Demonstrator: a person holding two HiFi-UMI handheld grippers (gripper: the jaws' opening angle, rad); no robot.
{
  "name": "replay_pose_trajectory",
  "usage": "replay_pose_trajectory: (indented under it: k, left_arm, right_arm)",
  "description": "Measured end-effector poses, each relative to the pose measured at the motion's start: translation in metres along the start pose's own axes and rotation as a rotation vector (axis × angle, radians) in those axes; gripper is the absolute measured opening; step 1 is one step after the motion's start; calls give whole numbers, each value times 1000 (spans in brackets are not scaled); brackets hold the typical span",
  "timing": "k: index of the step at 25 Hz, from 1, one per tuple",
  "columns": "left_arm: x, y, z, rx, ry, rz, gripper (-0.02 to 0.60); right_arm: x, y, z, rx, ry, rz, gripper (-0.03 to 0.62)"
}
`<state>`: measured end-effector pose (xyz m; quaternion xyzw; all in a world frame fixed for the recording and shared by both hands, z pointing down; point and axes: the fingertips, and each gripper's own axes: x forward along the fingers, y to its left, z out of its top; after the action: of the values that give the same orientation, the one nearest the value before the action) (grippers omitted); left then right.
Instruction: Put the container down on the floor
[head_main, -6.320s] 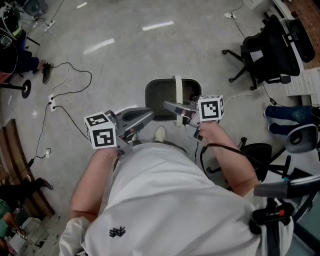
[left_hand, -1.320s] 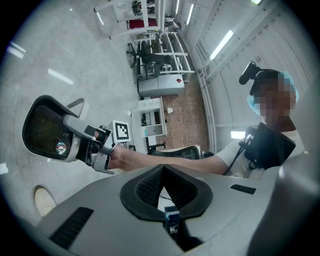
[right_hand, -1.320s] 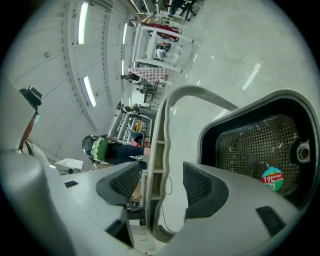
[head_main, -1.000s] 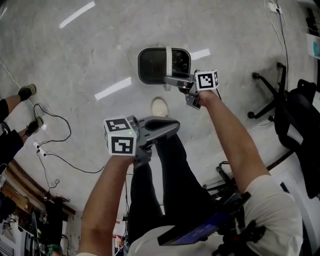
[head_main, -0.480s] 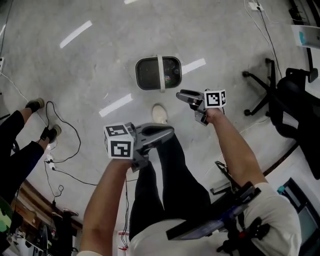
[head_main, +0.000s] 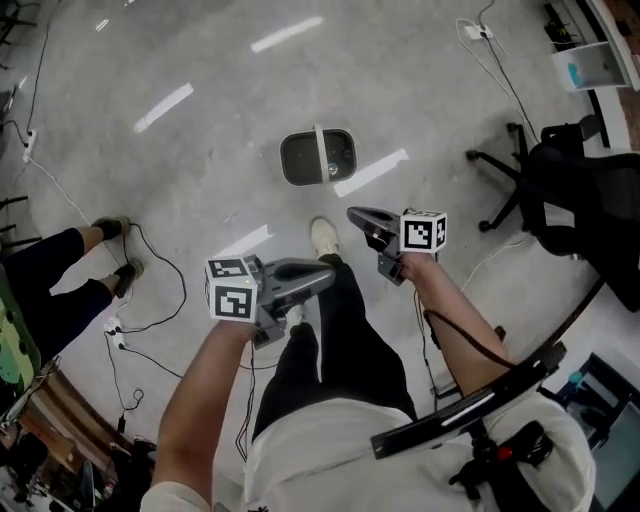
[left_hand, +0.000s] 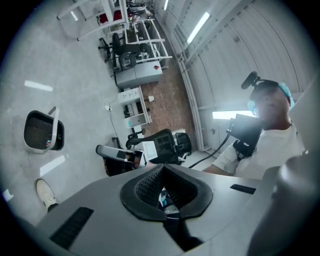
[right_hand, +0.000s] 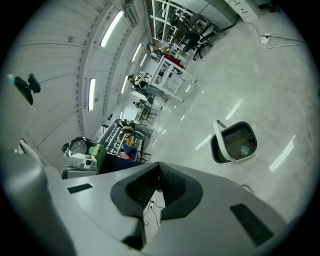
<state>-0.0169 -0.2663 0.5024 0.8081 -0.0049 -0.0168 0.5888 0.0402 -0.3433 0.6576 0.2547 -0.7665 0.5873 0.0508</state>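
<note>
The container (head_main: 318, 157), a dark rounded bin with a white handle lying across its top, stands on the grey floor by itself. It also shows in the left gripper view (left_hand: 42, 131) and the right gripper view (right_hand: 235, 141). My right gripper (head_main: 352, 213) hangs well above and nearer than it, jaws shut with nothing between them (right_hand: 159, 165). My left gripper (head_main: 328, 270) is lower left in the head view, over my leg, and its jaws meet at the tips with nothing held (left_hand: 162, 167).
My white shoe (head_main: 323, 237) stands just short of the container. A black office chair (head_main: 560, 175) is at the right, with cables beyond it. Another person's legs and shoes (head_main: 110, 250) and a cable (head_main: 150, 320) lie at the left.
A second ago my right gripper was at the container's handle. It has come off it, risen and drawn back, and the container stays on the floor, looking smaller and farther away.
</note>
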Motion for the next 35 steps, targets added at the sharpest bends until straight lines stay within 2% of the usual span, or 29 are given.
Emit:
replay_pose_trajectory:
  k: [3,8,14,18,27,35]
  left_arm:
    - [-15,-37,-6,59,22,13,9]
    - [-28,-102,-24,121,16,15,9]
    - [-33,-165,-62,147,-25,23,9]
    - [-40,-202,-85,178,-19,36,9]
    - [-49,-267,-118,260,-42,47,9]
    - [-68,-285,-138,289,-71,80,9]
  right_arm:
    - [-13,69,-6,-45,-18,34,15]
    - [-42,173,-26,-197,-17,54,15]
    - [-81,256,-66,-295,-14,51,15]
    - [-101,306,-86,-365,-30,53,15]
    - [-130,373,-127,-473,-39,63,15]
    - [-139,406,-152,-537,-28,80,15]
